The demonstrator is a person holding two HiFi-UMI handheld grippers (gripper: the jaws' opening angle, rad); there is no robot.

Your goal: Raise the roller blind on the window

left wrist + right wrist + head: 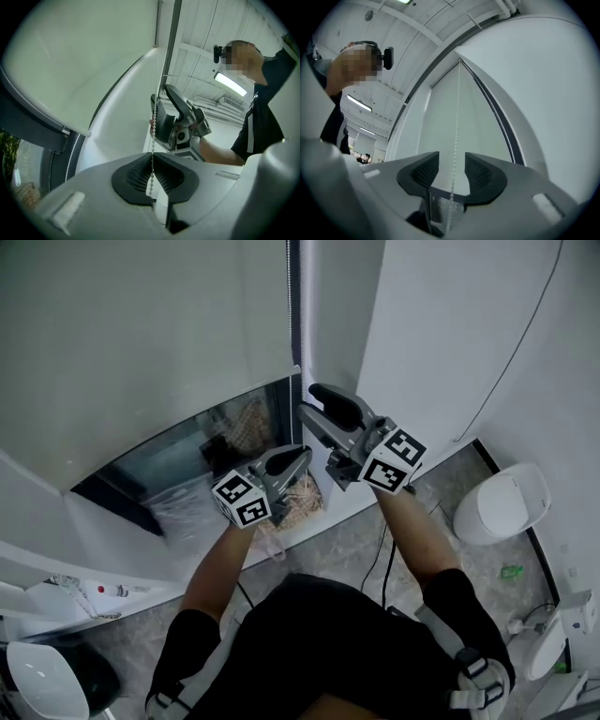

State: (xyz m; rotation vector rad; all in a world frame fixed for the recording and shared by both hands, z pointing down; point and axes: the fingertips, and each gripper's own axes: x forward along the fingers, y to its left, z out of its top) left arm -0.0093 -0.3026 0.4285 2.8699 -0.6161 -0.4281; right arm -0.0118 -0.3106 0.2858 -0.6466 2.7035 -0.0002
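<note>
The pale roller blind [141,334] hangs over the upper window, its bottom bar slanting across the head view. Its white bead chain [288,306] drops along the dark frame at the blind's right edge. My left gripper [289,461] is shut on the chain; in the left gripper view the beads [153,126] run down into its closed pads [140,176]. Just above it, my right gripper [314,407] stands open. In the right gripper view the chain [456,126] passes between the spread pads [480,173] without touching either.
Dark window glass [216,442] shows below the blind. A white wall [450,324] stands to the right, with a thin cable [525,334] running down it. On the floor are a white round bin [502,502] and a black cord [380,559].
</note>
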